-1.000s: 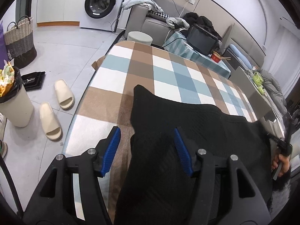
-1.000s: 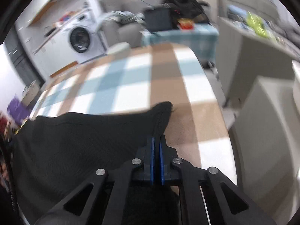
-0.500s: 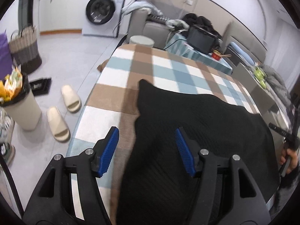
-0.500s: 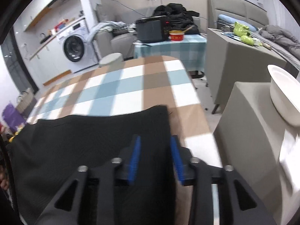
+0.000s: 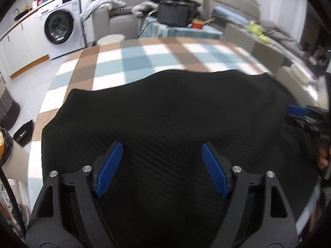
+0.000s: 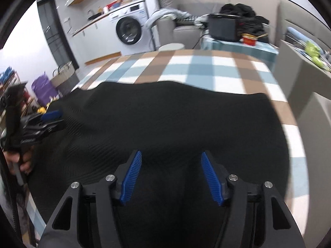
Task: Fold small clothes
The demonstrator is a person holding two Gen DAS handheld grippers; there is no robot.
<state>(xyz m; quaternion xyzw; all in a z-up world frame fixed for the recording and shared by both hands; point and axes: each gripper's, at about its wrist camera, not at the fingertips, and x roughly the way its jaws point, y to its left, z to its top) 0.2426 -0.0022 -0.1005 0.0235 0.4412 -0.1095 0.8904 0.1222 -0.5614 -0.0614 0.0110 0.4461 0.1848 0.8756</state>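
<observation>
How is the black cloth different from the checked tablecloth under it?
The black cloth is one plain dark colour; the tablecloth has brown, blue and white squares. The black cloth is rumpled with a wavy far edge; the tablecloth lies smooth. The black cloth is smaller and sits on top. Both are spread out on the same table.

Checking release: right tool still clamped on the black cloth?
No. The right tool has its blue pads apart and opening, hovering over the black cloth with nothing pinched between them.
</observation>
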